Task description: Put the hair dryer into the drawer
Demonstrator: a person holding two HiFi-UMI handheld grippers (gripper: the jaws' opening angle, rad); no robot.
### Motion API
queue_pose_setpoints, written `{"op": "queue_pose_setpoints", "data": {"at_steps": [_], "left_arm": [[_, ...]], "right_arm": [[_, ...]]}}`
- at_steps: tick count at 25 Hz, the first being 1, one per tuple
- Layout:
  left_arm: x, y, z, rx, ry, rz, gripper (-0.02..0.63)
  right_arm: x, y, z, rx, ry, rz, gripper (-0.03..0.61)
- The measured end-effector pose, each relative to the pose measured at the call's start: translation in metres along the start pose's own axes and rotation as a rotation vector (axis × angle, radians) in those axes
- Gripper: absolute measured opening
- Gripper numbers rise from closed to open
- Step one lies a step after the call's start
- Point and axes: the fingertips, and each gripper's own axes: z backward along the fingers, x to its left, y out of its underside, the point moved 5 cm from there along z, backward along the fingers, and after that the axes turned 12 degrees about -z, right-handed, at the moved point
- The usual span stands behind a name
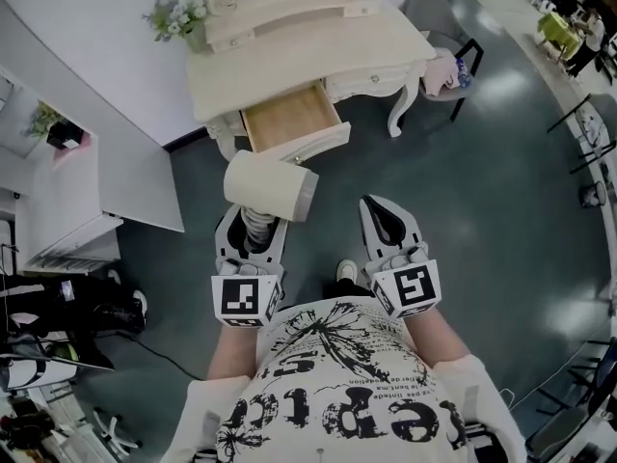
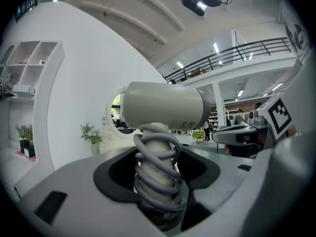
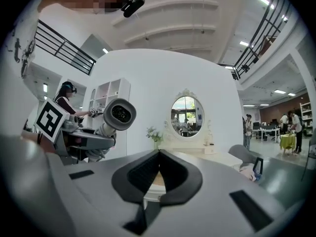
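A person standing before a cream desk (image 1: 318, 51) holds a hair dryer (image 1: 271, 185) upright in the left claw (image 1: 253, 224), its jaws clenched on the handle, around which the grey cord (image 2: 157, 177) is coiled. The dryer's barrel lies across above the jaws, off the floor and just short of the front panel of the drawer (image 1: 287, 120), which stands pulled out from the desk's front edge, its wooden bottom showing. The right claw (image 1: 387, 222) hangs beside the left one, jaws pressed together with nothing between them, pointing at the same side of the desk. A small vase of flowers (image 1: 179, 13) stands at the desk's back left corner, an oval mirror (image 3: 186, 116) rises from the back edge, and a grey chair (image 1: 440, 25) sits off the desk's right end.
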Motion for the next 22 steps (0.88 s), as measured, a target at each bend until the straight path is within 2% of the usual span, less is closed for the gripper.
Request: {"op": "queue_pose_setpoints", "data": {"at_steps": [5, 10, 16, 22], "left_arm": [[-0.013, -0.009, -0.051, 0.005, -0.063, 0.012, 0.256], [-0.019, -0.008, -0.082, 0.038, -0.095, 0.013, 0.256], [-0.002, -0.001, -0.119, 0.065, -0.127, 0.021, 0.256], [0.029, 0.010, -0.174, 0.074, -0.104, 0.035, 0.256]], "right_arm": [[-0.053, -0.013, -0.026, 0.011, -0.054, 0.016, 0.017], [-0.088, -0.015, -0.048, 0.024, -0.096, 0.016, 0.017], [-0.104, -0.017, -0.088, 0.045, -0.142, 0.010, 0.017], [-0.123, -0.021, -0.145, 0.059, -0.136, 0.011, 0.017]]}}
